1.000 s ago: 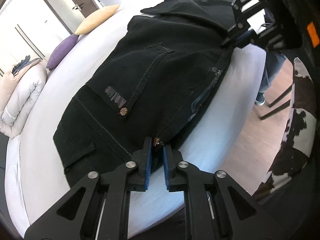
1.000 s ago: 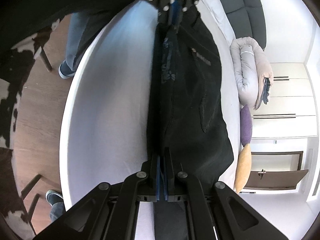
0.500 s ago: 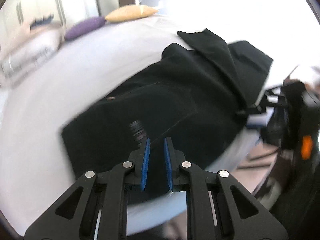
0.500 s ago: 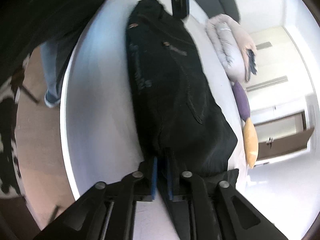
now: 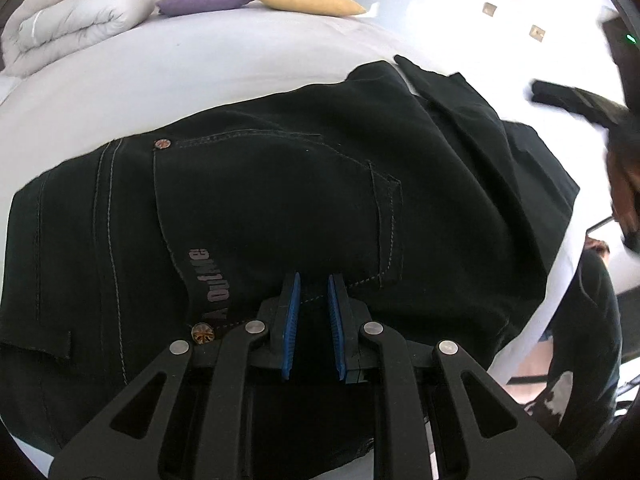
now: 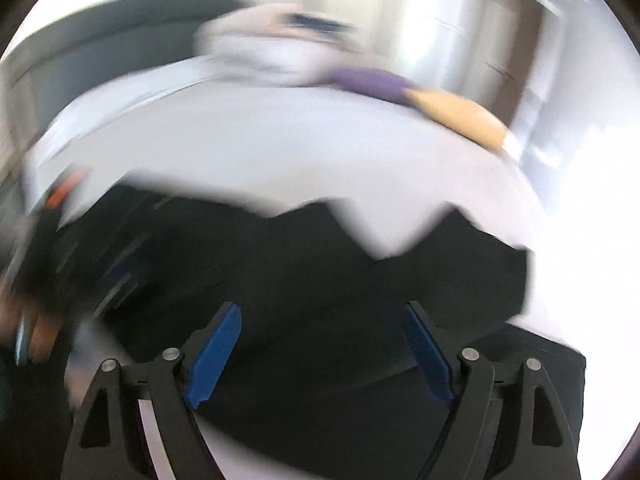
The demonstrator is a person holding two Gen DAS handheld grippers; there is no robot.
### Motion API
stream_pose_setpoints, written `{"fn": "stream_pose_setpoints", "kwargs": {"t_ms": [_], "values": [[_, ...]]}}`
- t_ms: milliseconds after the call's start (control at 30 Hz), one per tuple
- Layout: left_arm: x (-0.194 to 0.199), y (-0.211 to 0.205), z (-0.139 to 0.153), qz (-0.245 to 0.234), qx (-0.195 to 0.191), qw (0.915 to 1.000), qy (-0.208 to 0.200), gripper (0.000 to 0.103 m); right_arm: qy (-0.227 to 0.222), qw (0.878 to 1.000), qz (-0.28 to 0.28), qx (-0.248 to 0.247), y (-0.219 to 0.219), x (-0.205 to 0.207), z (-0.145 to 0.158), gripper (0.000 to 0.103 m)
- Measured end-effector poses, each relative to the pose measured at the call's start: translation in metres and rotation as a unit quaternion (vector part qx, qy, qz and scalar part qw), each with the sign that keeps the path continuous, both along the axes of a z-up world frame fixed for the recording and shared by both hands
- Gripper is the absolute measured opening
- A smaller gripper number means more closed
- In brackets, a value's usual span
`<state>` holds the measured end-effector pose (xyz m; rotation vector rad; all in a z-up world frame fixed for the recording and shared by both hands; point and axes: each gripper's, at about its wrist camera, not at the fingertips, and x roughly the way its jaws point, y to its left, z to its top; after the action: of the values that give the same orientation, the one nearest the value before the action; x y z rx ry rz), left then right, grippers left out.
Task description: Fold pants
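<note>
Pants (image 5: 280, 208) lie folded on the bed (image 5: 200, 64); your left gripper (image 5: 312, 312) jaws sit narrow over the cloth, grip unclear; right gripper (image 6: 320, 344) jaws opening, nothing between. Next: regrasp for another fold.

The black pants (image 5: 280, 200) on the white bed (image 5: 200, 72) are viewed steeply downward, from close above, by both wrist cameras; pillows fill each frame's top.
</note>
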<state>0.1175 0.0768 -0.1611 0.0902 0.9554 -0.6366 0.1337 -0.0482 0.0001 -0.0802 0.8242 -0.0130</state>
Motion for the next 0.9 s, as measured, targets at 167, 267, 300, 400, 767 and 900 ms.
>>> {"fn": "stream_pose_setpoints", "kwargs": {"t_ms": [167,267,300,400,767,900], "values": [[-0.012,0.026,-0.008,0.022,-0.027,0.9993,0.012,0.014,0.063,0.988,-0.142,0.01,-0.076,0.115,-0.023,0.075],[-0.013,0.03,-0.009,0.033,-0.038,0.9986,0.017,0.014,0.088,0.978,-0.186,0.025,-0.099,0.156,-0.044,0.071],[-0.013,0.03,-0.009,0.031,-0.037,0.9987,0.016,0.014,0.093,0.976,-0.194,0.022,-0.101,0.165,-0.049,0.071],[-0.013,0.03,-0.01,0.028,-0.039,0.9986,0.019,0.014,0.127,0.965,-0.229,0.024,-0.116,0.189,-0.07,0.071],[-0.011,0.027,-0.009,0.027,-0.038,0.9988,0.015,0.014,0.121,0.967,-0.22,0.034,-0.143,0.196,-0.088,0.007],[-0.014,0.023,-0.011,0.029,-0.032,0.999,0.013,0.014,0.056,0.967,-0.235,0.084,-0.16,0.161,-0.059,0.004]]}}
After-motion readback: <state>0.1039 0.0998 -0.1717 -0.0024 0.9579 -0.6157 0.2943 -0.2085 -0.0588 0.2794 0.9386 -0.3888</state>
